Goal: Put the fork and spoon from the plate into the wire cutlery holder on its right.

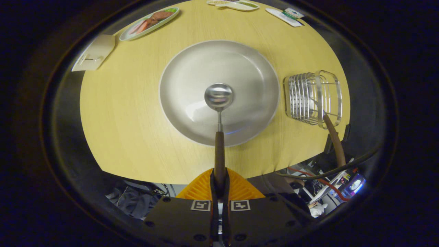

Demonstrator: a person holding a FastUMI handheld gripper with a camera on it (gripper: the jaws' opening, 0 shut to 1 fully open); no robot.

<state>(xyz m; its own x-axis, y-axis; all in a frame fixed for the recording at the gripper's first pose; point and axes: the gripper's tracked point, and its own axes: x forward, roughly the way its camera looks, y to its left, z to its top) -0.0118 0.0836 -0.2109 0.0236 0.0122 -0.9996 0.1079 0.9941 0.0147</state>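
My gripper [219,181] is shut on the brown handle of the spoon [218,99], which points straight ahead from between the fingers. Its shiny round bowl hangs over the middle of the grey plate [192,65]. No cutlery lies on the plate beneath it. To the plate's right stands the wire cutlery holder [312,97]. A brown-handled piece, the fork [334,139], stands in it with its handle leaning out toward me.
The round wooden table [120,113] carries a dish of food [149,22] and a cream card stand [94,53] beyond the plate to the left. More dishes and a packet [286,15] lie at the far side. Cables and clutter [329,185] lie below the table's near edge.
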